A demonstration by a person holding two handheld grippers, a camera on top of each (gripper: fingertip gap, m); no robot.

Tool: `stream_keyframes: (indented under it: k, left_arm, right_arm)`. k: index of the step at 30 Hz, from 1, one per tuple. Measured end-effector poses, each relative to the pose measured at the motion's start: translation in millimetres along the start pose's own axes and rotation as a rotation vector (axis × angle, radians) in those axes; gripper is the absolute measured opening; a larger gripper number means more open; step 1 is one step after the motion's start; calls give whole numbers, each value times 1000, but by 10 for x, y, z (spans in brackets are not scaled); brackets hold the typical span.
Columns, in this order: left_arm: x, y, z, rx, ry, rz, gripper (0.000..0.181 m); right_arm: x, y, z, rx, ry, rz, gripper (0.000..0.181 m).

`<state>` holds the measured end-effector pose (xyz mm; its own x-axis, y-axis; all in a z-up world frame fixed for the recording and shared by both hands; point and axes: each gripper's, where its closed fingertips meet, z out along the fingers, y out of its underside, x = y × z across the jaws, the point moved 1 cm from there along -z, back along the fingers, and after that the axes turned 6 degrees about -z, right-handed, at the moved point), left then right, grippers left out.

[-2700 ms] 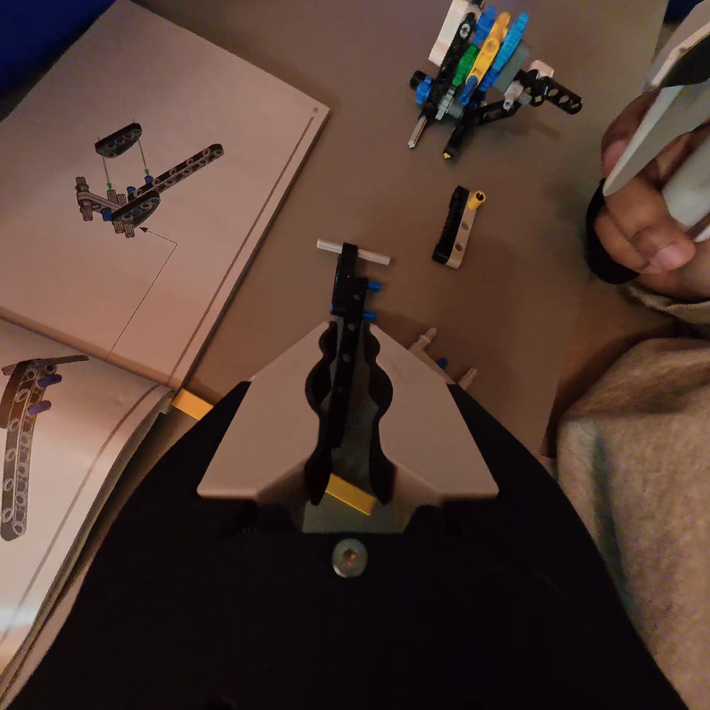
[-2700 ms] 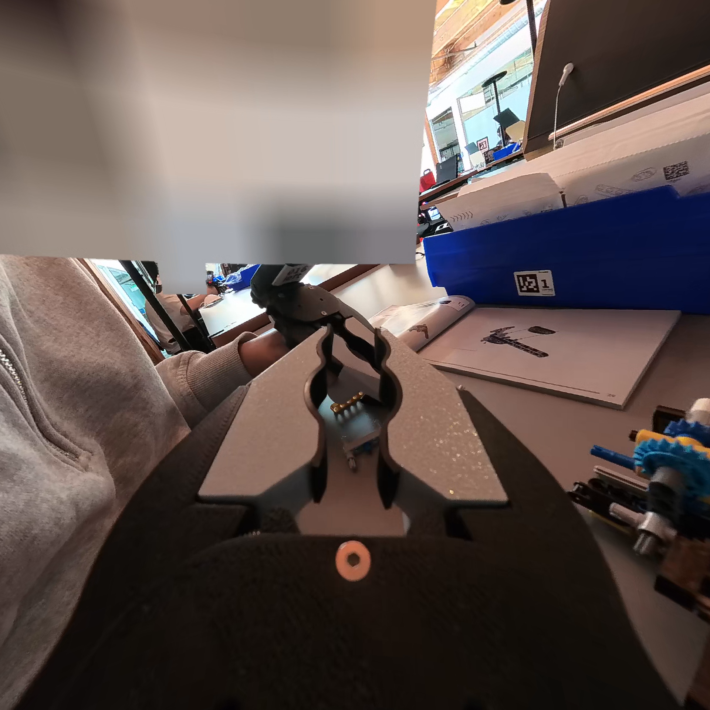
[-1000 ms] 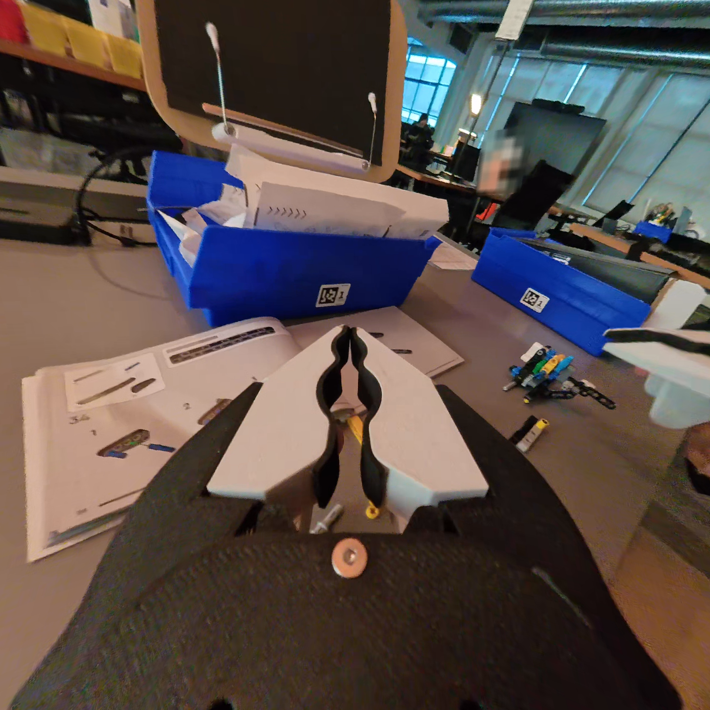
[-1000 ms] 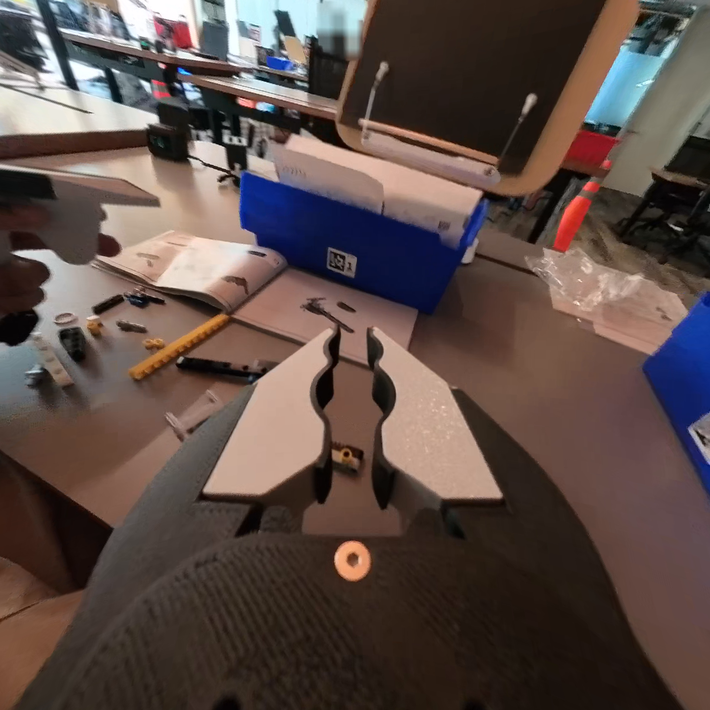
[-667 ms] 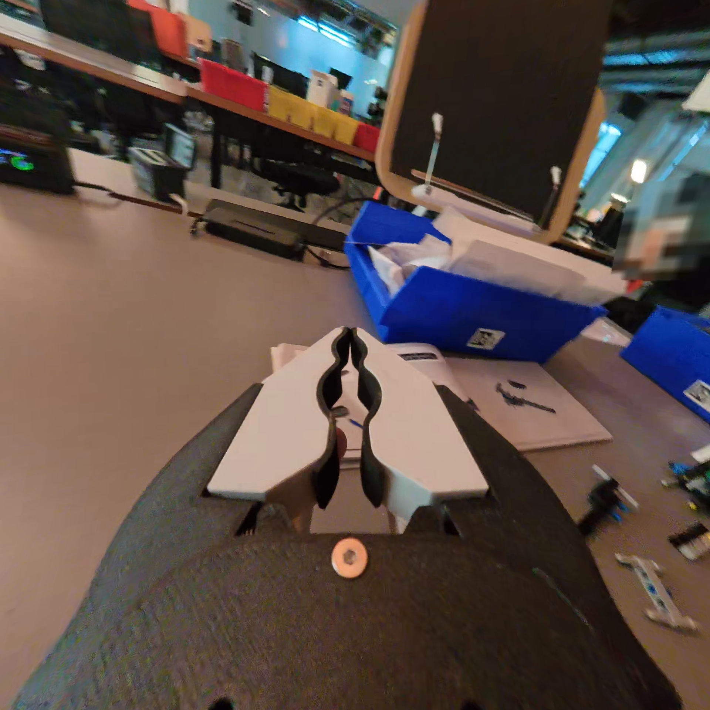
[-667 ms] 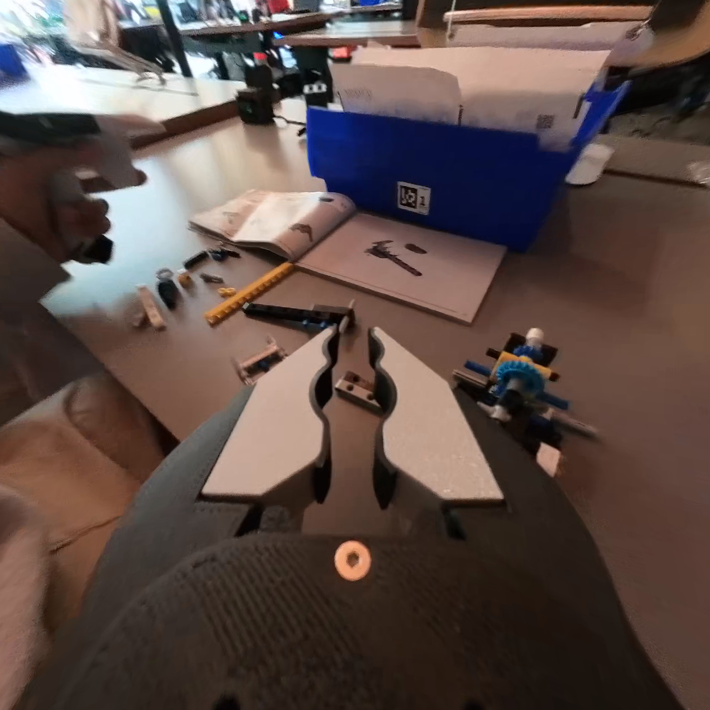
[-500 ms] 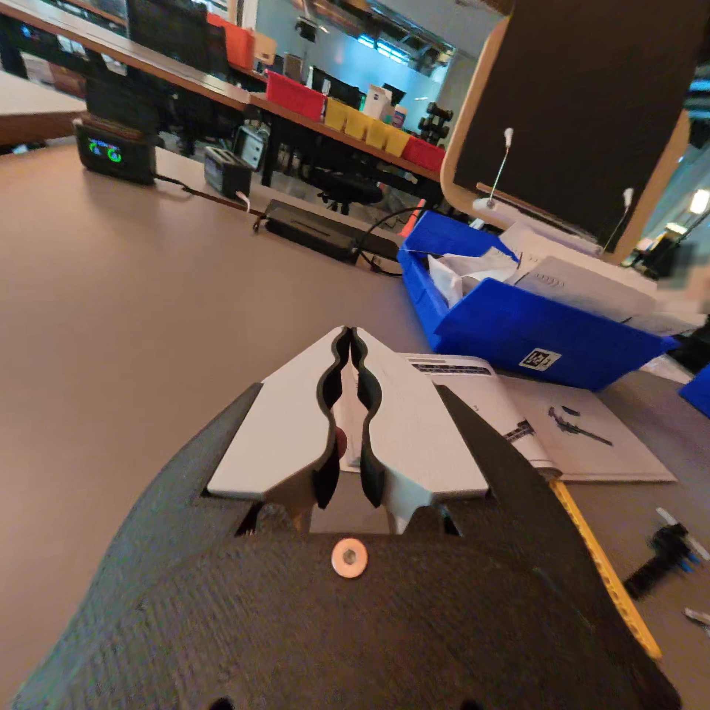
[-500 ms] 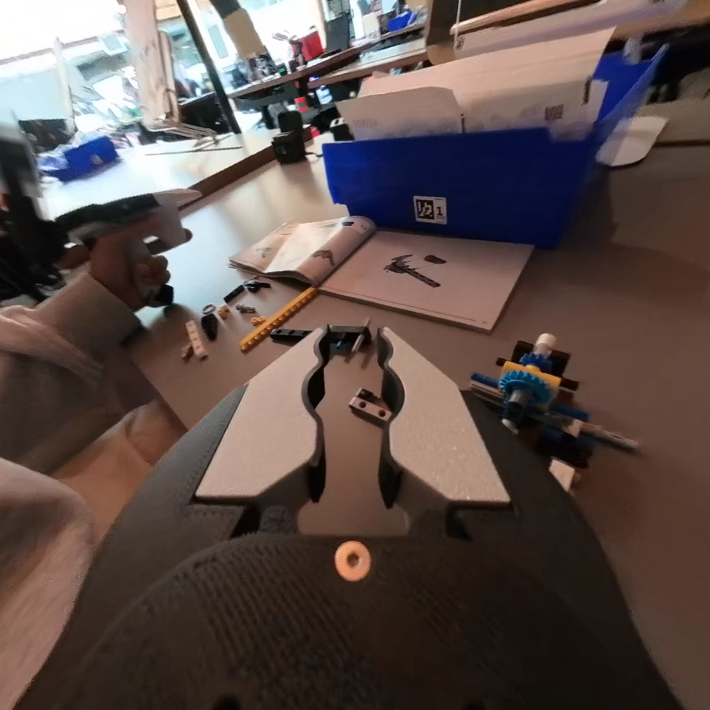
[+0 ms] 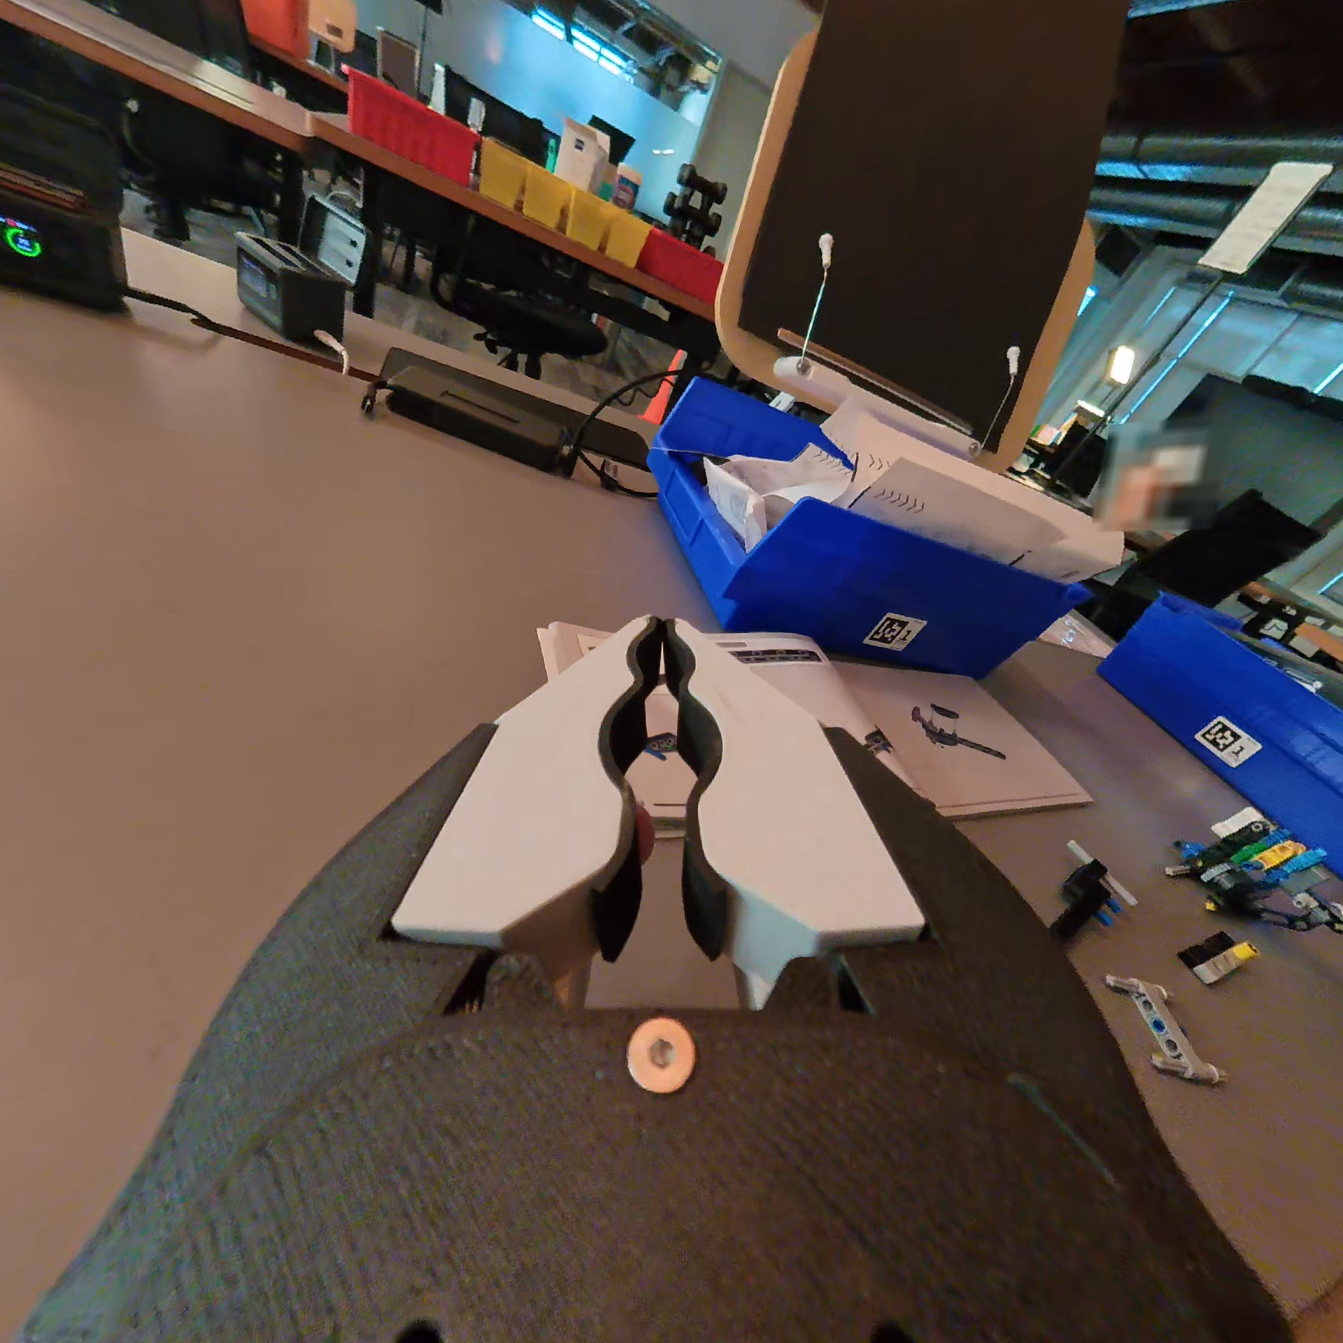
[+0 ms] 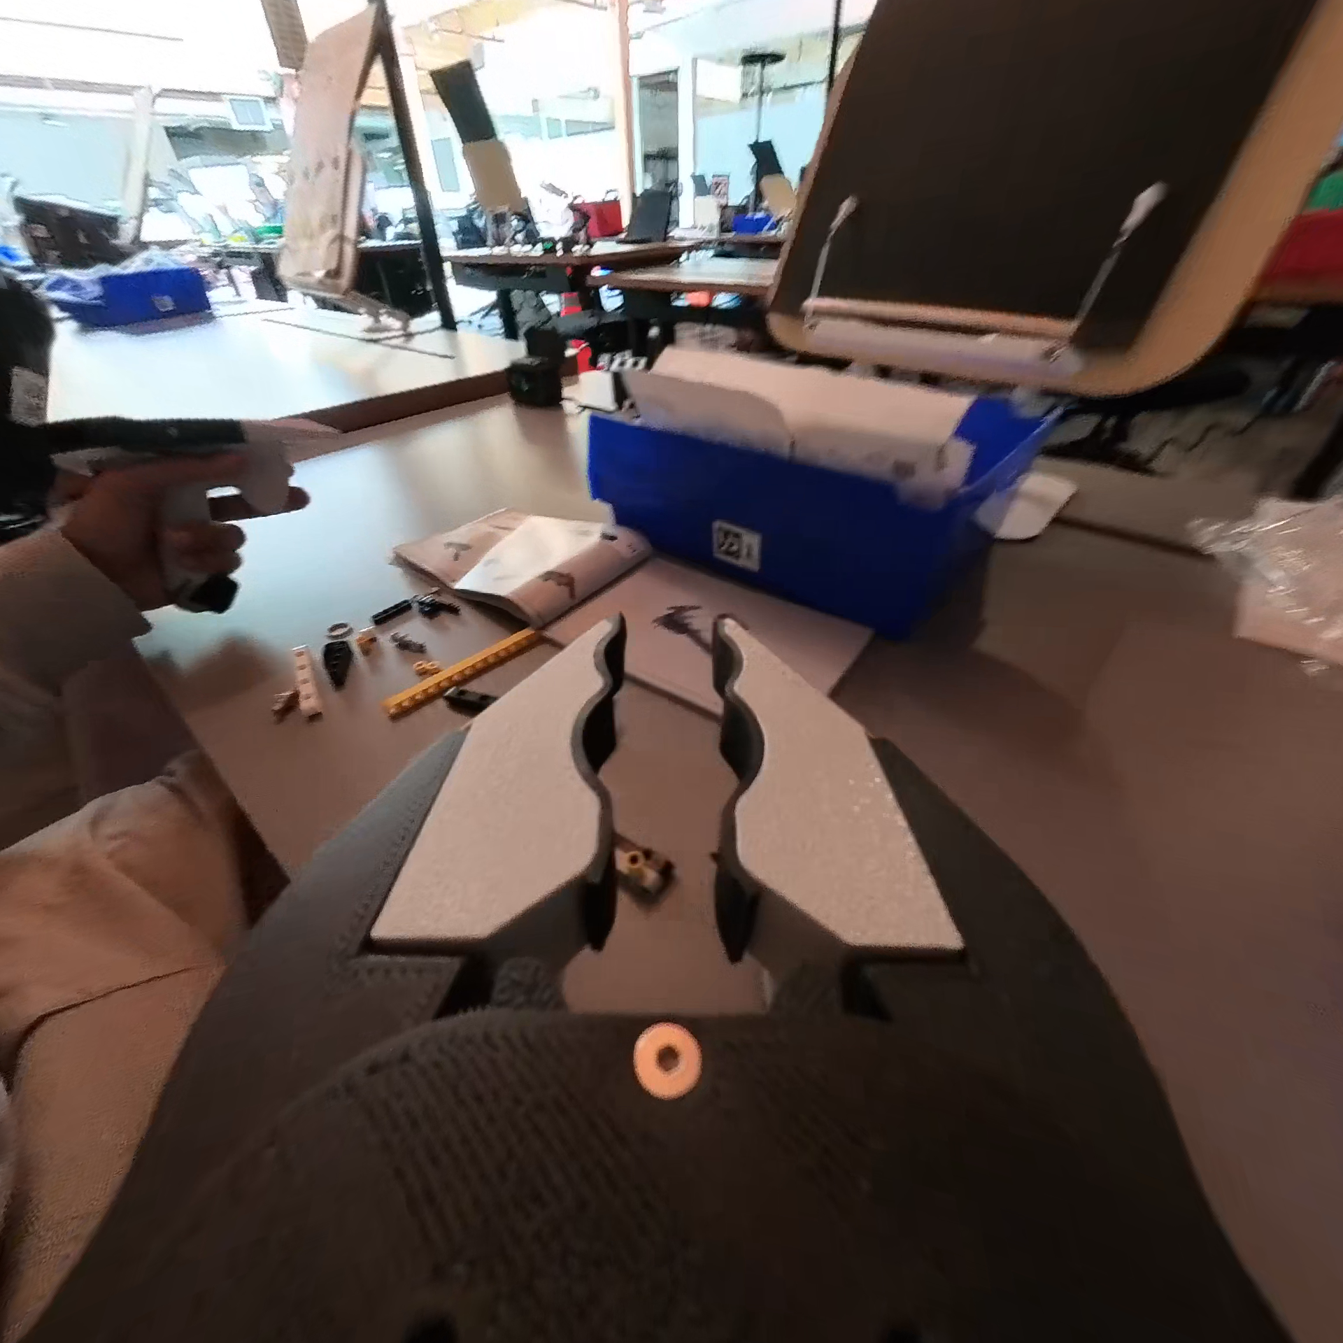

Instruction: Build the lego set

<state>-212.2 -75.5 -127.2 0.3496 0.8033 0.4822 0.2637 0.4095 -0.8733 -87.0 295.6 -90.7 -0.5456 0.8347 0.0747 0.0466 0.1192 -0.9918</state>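
My left gripper (image 9: 663, 628) is shut with its tips touching and holds no piece that I can make out; a small reddish spot shows between its fingers. It hovers over the open instruction booklet (image 9: 959, 748). To its right on the table lie a black beam with blue pins (image 9: 1086, 886), a colourful partial assembly (image 9: 1250, 865), a black, white and yellow piece (image 9: 1217, 959) and a grey connector (image 9: 1159, 1032). My right gripper (image 10: 668, 632) is open and empty above the table. A small tan and black piece (image 10: 643, 868) lies on the table below its fingers.
A blue bin of paper (image 9: 872, 581) stands behind the booklet, with a second blue bin (image 9: 1235, 719) to the right. In the right wrist view, a yellow beam (image 10: 465, 672) and small loose pieces (image 10: 327, 661) lie left of the booklet (image 10: 538, 563). A hand holds the left gripper (image 10: 182, 450) at the far left. Some 40 cm of space lies between my two pairs of fingers. My left tips are about 30 cm from the grey connector (image 9: 1159, 1032), my right tips only 20 cm.
The left gripper held the black beam 2.7 s ago; the beam now lies on the table. Both grippers have lifted and swung to look across the table. The right stays open.
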Motion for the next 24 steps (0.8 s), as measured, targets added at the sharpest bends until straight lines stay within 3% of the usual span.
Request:
stream_keyframes:
  k: [4,7,10,15,24]
  left_arm:
    - [-6,4,15,6,13,-37,0]
    - [-12,8,19,9,11,-42,0]
    - [-23,11,20,9,5,-40,0]
    - [-48,9,13,13,5,-56,0]
    - [-15,37,21,-5,14,-67,0]
  right_arm:
    - [399,-180,-349,76,134,-24,20]
    - [661,-88,-527,112,197,-4,17]
    - [791,110,-511,105,187,74,14]
    - [813,108,-497,181,101,289,22]
    - [836,181,-454,161,104,321,23]
